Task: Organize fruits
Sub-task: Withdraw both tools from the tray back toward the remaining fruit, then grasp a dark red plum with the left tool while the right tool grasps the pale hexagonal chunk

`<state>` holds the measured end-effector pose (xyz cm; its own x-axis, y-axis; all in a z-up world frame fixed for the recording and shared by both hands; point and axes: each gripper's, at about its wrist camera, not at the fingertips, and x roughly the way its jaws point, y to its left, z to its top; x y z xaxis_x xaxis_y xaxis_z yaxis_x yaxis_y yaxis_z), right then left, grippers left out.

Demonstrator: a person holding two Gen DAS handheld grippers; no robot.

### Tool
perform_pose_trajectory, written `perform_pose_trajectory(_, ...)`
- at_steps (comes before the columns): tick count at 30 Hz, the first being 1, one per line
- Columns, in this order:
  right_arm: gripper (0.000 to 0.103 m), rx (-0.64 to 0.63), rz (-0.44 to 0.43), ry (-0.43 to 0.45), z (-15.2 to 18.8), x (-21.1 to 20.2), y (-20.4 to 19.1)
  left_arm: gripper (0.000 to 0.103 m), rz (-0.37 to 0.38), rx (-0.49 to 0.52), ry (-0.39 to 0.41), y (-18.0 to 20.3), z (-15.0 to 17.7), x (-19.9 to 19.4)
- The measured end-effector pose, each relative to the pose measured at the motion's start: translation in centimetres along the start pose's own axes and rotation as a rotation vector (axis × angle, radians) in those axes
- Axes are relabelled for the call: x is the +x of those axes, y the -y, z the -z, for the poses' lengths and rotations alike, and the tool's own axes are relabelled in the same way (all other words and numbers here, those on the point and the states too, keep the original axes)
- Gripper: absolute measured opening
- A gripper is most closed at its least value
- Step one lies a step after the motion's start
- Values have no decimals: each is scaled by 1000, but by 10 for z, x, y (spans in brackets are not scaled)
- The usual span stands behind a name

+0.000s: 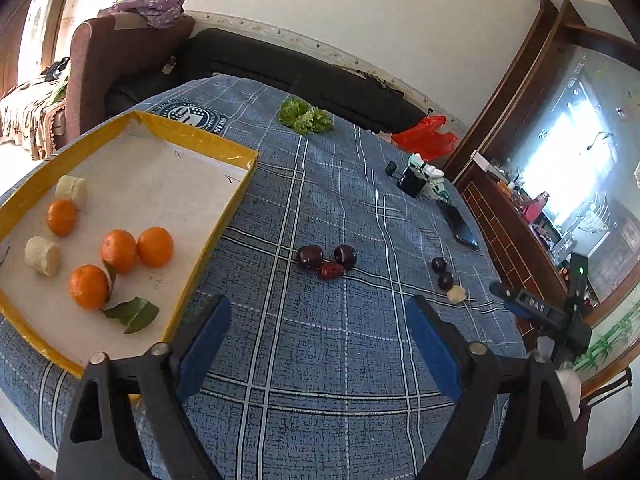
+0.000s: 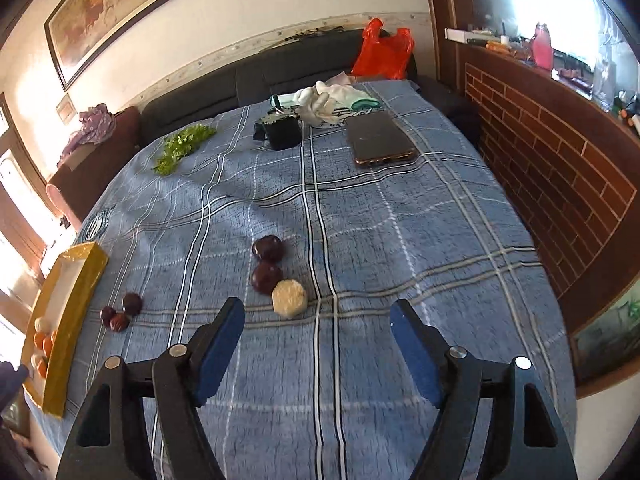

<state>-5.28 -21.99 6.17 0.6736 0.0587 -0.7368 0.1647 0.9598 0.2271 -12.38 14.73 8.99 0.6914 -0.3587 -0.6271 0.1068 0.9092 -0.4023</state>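
Both tools are hovering wide apart and holding nothing above a bench draped in a blue plaid woven cloth (image 1: pixel 320 360). The left tool (image 1: pixel 318 332), black-framed with flat blue pads, is hanging just beside the near corner of a shallow rectangular tray with yellow taped walls and a white floor (image 1: pixel 236 200). Inside that tray four smooth round oranges (image 1: pixel 155 246) are sitting alongside two pale ridged cylindrical chunks (image 1: pixel 43 256) and a loose glossy green leaf (image 1: pixel 134 314).

Ahead of the left tool, beyond the tray's right wall, a cluster of three dark red glossy fruits (image 1: pixel 326 260) is lying on the cloth, touching one another. Farther from the tray, two more dark round glossy fruits (image 1: pixel 442 272) are resting in a line with a pale faceted cream-coloured chunk (image 1: pixel 457 294) just beside the nearer one.

The right tool (image 2: pixel 318 332), of the same black-and-blue build, is hanging over bare cloth; the pale faceted chunk is lying just ahead of its left pad, touching the nearer dark fruit. From this side the three-fruit cluster is sitting between that pair and the tray.

Far from the tray, a bunch of frilly green leaf (image 2: pixel 182 146) is lying near the bench's back edge, with a small black boxy container (image 2: pixel 284 132), crumpled white fabric gloves (image 2: pixel 320 102) and a dark flat phone with a glossy rim (image 2: pixel 380 138) beyond it. A crinkled red plastic bag (image 2: pixel 384 52) is standing at the back corner.
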Motion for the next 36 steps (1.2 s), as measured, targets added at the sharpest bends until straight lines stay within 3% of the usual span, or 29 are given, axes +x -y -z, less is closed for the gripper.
perform_pose_trajectory(3, 75, -16, -17, -18, -10, 28, -7, 58, 5, 21, -51, 4, 1, 18)
perform_pose_trajectory(5, 67, -30, -12, -36, -12, 45, -10, 53, -3, 40, -76, 7, 1, 29)
perform_pose_trajectory(8, 59, -42, -30, -76, -6, 64, -11, 53, -12, 90, -91, 16, 1, 40)
perform_pose_trajectory(19, 59, -96, -77, -77, 1, 70, -11, 52, -47, 374, -156, 73, -23, 114)
perform_pose_trajectory(26, 59, -102, -112, -99, 1, 72, -9, 52, -65, 429, -253, 74, -35, 172)
perform_pose_trajectory(30, 60, -124, -112, -108, 4, 75, -14, 52, -74, 442, -279, 69, -33, 186)
perform_pose_trajectory(34, 60, -159, -109, -99, 5, 75, -20, 41, -88, 465, -292, 68, -29, 191)
perform_pose_trajectory(36, 59, -183, -86, -98, 7, 77, -24, 31, -105, 473, -285, 67, -27, 192)
